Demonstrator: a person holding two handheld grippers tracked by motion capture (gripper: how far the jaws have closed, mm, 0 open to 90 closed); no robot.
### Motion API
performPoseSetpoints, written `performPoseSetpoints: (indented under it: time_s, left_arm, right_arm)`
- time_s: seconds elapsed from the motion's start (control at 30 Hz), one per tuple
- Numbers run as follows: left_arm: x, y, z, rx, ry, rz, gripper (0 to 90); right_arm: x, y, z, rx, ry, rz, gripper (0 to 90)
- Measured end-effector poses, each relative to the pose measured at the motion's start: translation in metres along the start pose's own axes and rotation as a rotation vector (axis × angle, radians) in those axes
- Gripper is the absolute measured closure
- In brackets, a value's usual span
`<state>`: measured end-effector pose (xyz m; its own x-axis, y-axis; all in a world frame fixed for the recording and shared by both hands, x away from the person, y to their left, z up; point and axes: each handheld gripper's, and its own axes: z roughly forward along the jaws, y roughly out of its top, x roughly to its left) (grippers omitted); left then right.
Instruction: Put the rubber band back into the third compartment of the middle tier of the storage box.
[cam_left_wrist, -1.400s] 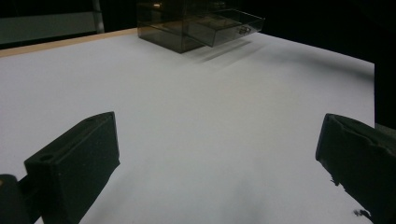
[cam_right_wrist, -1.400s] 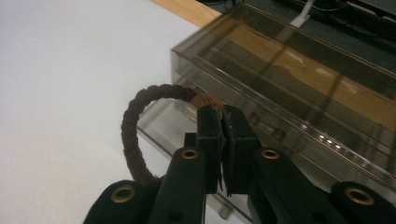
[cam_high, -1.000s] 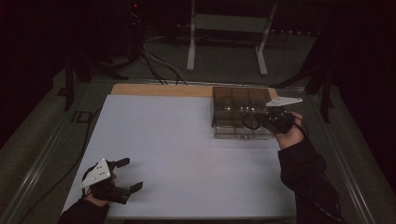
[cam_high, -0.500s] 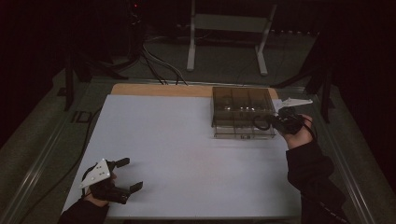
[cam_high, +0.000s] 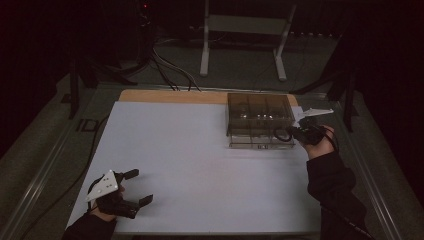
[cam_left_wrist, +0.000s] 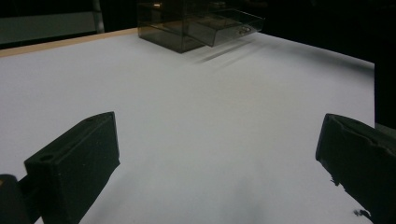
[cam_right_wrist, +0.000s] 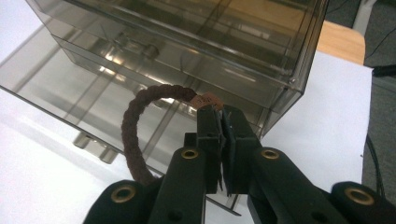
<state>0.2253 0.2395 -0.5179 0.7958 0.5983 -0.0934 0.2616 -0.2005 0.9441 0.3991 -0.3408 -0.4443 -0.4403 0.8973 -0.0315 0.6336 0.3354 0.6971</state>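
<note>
A smoky clear plastic drawer box (cam_high: 259, 119) stands at the table's back right, with its bottom drawer (cam_right_wrist: 93, 107) pulled out toward the front. My right gripper (cam_right_wrist: 220, 111) is shut on a brown braided hair band (cam_right_wrist: 133, 116), which loops out to the left over the pulled-out drawer. In the high view the right gripper (cam_high: 295, 133) is at the box's right front corner. My left gripper (cam_high: 134, 187) rests at the table's front left, jaws wide open with nothing between them; its view looks across the white table (cam_left_wrist: 210, 107) to the box (cam_left_wrist: 196, 23).
A wooden strip (cam_high: 170, 96) runs along the table's back edge. A white stand (cam_high: 245, 30) and cables (cam_high: 165, 70) are on the floor behind the table. A metal rail (cam_high: 45, 165) runs along the left side.
My right gripper has moved right, from above the box's front to its right front corner, carrying the hair band. The left gripper has not moved.
</note>
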Motion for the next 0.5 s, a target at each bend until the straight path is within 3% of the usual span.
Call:
performPoseSetpoints:
  time_s: [0.5]
  left_arm:
    - [0.000, 0.000, 0.000, 0.000, -0.001, 0.000, 0.3]
  right_arm:
    - [-0.006, -0.003, 0.021, 0.054, -0.023, 0.001, 86.4]
